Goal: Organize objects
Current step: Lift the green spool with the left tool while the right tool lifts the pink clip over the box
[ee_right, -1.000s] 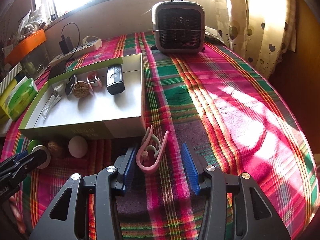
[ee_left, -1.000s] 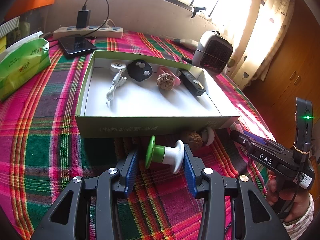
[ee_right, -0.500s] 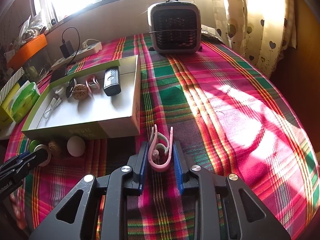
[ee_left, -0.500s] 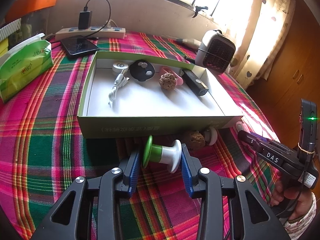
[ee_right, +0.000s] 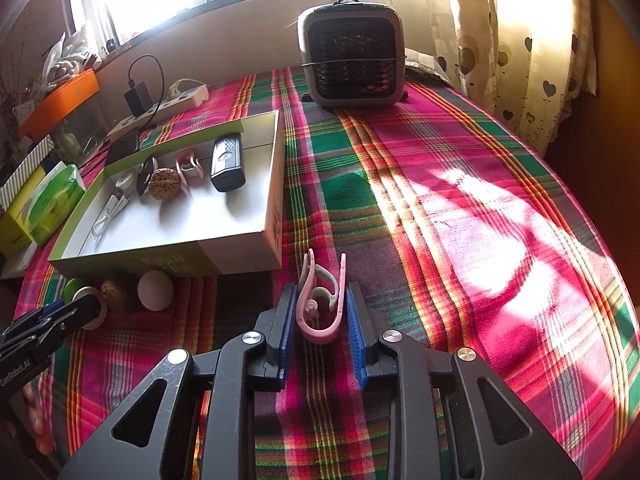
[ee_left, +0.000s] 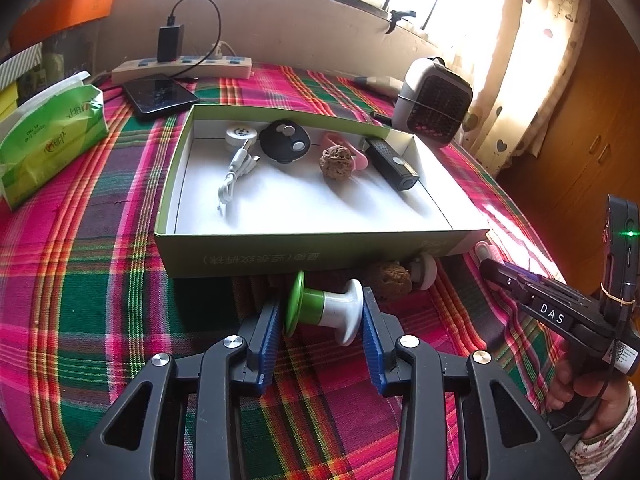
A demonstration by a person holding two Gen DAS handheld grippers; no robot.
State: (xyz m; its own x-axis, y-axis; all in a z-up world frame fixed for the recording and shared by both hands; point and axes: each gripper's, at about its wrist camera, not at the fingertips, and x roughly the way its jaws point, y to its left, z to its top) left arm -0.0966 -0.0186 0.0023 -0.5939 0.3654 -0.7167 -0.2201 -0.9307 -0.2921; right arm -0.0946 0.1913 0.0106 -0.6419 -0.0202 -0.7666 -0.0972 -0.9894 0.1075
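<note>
Left wrist view: shallow green-walled box (ee_left: pixel 320 254) sits mid-tabletop on plaid cloth (ee_left: pixel 80 280), its near wall just beyond the left gripper (ee_left: pixel 322 320); bare cloth lies left of the box and toward the near edge. Left gripper pinches a green-and-white spool-shaped piece (ee_left: pixel 324 308) lying on its side, blue pads against both flanges. A walnut (ee_left: pixel 390 280) and a white knob (ee_left: pixel 424 274) crowd the box's near right corner, partly shadowed. Right wrist view: right gripper (ee_right: pixel 322 320) is pressed together on a pink clip (ee_right: pixel 320 304) just off that corner; wide sunlit cloth stands open to the right, up to a grey fan heater (ee_right: pixel 352 56) at the far edge. Box contents are small; the clip's lower loop is hidden between the pads.
</note>
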